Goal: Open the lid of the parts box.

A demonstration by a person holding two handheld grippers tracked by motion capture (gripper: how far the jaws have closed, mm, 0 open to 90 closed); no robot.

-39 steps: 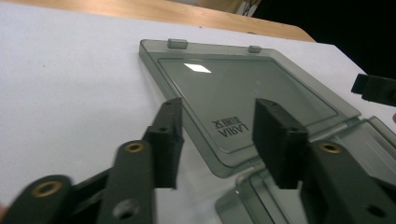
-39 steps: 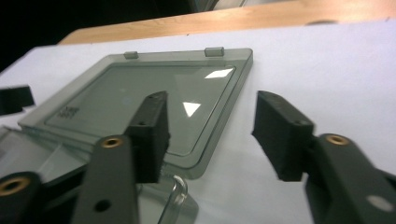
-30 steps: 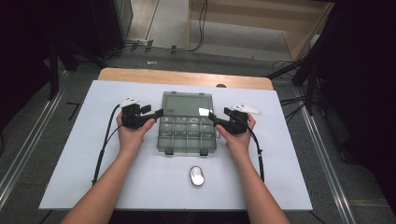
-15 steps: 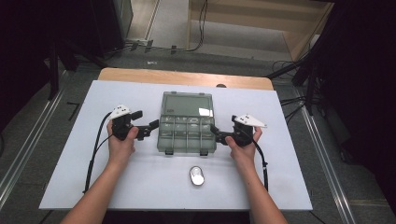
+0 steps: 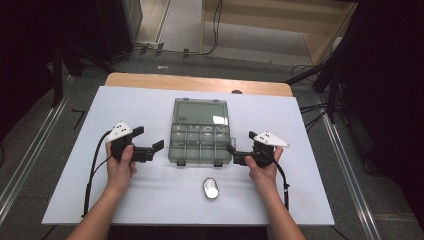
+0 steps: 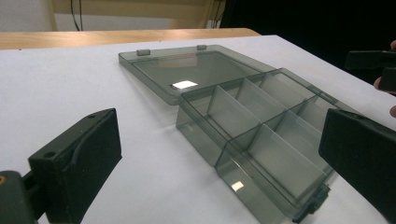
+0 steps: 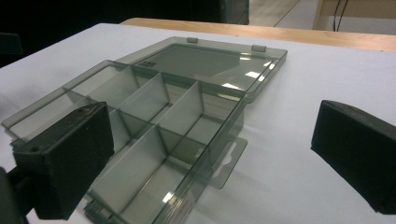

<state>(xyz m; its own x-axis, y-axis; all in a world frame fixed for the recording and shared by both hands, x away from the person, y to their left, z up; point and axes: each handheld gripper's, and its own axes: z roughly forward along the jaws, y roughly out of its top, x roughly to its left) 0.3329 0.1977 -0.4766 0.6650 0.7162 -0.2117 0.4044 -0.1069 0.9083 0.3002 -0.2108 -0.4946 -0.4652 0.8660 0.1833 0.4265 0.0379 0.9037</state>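
Organizer box (image 5: 200, 145) lies open at table (image 5: 75, 200) centre, lid flat behind, between 2 grippers. Left gripper (image 5: 150, 149) and right gripper (image 5: 235, 154): jaws just opened, now spread wide, nothing between. Box looks light, stiff, slippery, thin-walled; best grasp on side wall.
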